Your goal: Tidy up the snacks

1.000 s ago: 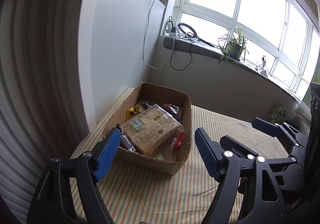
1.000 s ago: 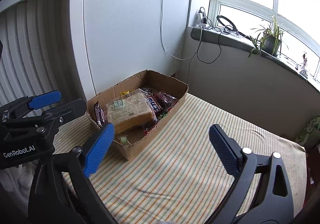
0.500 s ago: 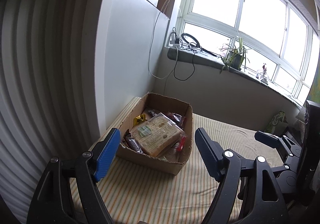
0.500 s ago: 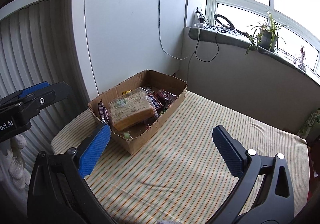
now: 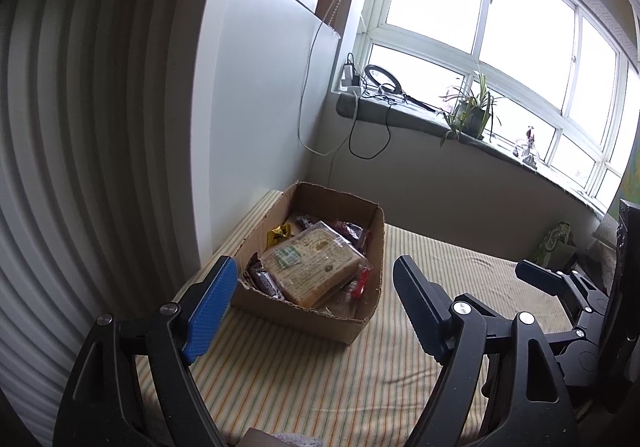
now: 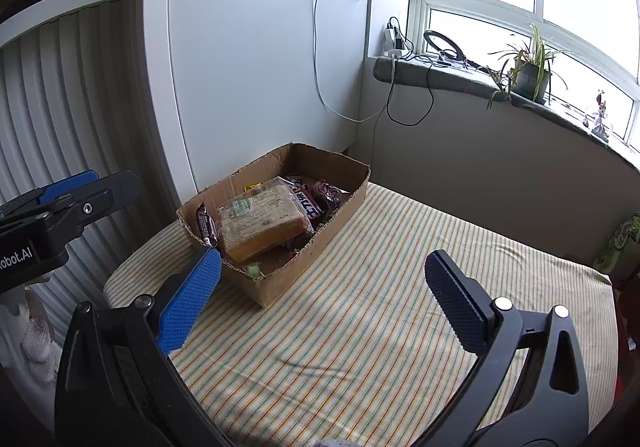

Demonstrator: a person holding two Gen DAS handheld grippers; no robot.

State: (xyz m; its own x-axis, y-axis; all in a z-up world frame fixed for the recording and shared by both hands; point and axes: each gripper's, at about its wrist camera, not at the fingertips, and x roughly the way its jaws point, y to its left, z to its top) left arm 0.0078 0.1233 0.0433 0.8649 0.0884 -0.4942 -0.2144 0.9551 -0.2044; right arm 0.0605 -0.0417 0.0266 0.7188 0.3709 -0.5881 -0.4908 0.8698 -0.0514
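At twelve o'clock: cardboard box, snacks inside. Left gripper, right gripper: jaws spread, empty; descend vertically.

You face a striped tablecloth set in a corner. A white wall panel stands left, bright windows far right; a potted plant and cables occupy the grey sill.

Home room, potted plant on windowsill, striped tablecloth
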